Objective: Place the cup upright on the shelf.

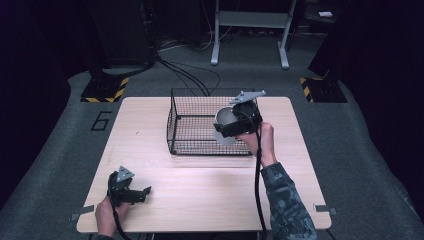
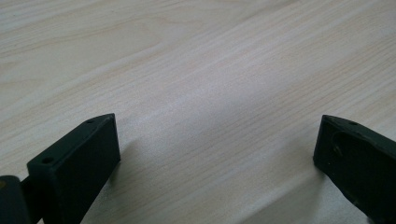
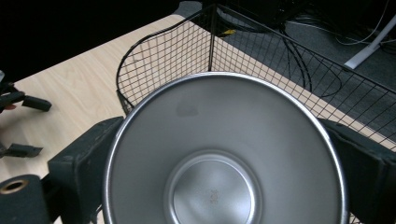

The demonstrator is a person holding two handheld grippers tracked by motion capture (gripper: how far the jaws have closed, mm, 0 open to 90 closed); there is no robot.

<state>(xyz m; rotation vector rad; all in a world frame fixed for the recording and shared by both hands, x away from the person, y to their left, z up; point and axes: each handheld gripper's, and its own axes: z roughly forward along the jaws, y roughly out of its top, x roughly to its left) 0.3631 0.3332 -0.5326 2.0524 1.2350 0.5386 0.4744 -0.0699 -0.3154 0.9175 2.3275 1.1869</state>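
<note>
A shiny steel cup hangs tilted over the right front part of a black wire basket, with my right gripper shut on it. The right gripper view looks straight into the cup's mouth. The cup sits between the two black jaws of the right gripper, and the basket lies just beyond. My left gripper rests near the table's front left corner. In its own view the left gripper is open, with only bare wood between the jaws.
The basket stands at the back middle of the light wooden table. Grey carpet surrounds the table. Black cables and a white stand lie behind it. Yellow-black hazard plates mark the floor at both back corners.
</note>
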